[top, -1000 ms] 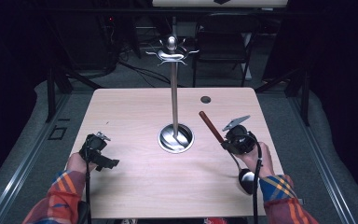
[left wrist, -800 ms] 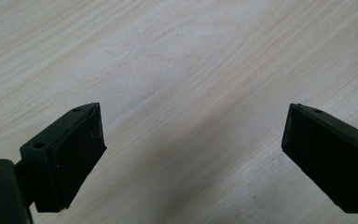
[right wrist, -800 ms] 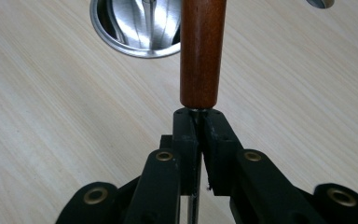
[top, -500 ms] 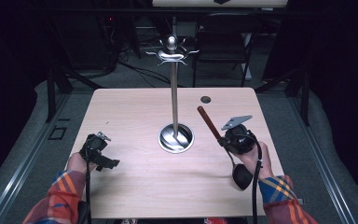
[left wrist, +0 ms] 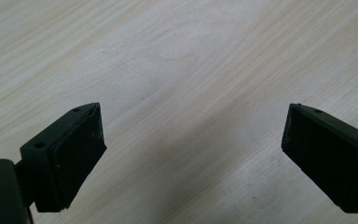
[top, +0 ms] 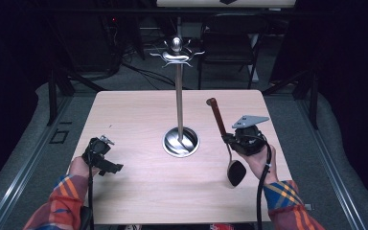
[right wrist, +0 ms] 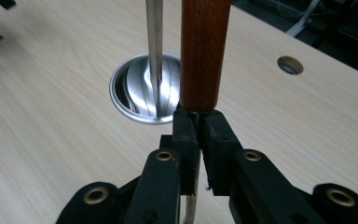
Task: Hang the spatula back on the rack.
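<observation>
Ladle clamped by right hand-held gripper; high view shows its bowl.

dim room: grey floor, a dark chair behind the wooden table (cables nearby).

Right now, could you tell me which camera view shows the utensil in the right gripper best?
The high view: the whole utensil shows, wooden handle to black head, clamped in the right gripper. The right gripper view gives only its handle close up; the left gripper view faces bare table.
</observation>
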### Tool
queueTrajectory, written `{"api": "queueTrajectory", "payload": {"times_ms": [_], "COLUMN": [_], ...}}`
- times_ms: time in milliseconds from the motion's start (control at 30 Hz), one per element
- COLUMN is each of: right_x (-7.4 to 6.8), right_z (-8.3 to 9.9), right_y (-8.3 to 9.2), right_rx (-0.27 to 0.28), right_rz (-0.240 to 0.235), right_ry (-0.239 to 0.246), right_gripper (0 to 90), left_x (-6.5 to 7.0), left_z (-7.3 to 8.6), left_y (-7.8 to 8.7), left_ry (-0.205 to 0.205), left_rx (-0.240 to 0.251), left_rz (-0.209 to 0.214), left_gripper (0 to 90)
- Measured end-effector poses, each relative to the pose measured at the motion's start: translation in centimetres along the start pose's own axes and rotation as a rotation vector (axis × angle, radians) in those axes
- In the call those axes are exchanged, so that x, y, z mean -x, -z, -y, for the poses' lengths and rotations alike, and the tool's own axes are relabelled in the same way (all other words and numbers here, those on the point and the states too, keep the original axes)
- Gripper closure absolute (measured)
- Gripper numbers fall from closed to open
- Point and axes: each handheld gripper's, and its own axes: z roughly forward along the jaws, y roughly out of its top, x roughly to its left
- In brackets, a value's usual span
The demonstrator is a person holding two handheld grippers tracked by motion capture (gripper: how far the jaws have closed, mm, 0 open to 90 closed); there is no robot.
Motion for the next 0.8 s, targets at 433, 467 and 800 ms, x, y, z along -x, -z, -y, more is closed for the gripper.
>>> {"api": "queueTrajectory", "payload": {"times_ms": [433,467,800], "right_x": [-0.8,-0.8,-1.8], "right_z": [-1.3,-1.3,-3.0], "right_y": [-0.1,-0.1,0.0], "right_rx": [0.121,0.121,0.08], "right_rz": [0.022,0.022,0.064], "right_ry": [0.013,0.013,0.053], "right_gripper": [84.5,84.5,84.5], "left_x": [0.0,0.0,0.0], "left_z": [0.0,0.0,-0.1], "left_y": [-0.1,-0.1,-0.2], "left_ry": [0.0,0.001,-0.003], "left_rx": [0.0,-0.001,-0.011], "left_rz": [0.005,0.004,0.004], "left_gripper": [5.7,5.7,5.8]}}
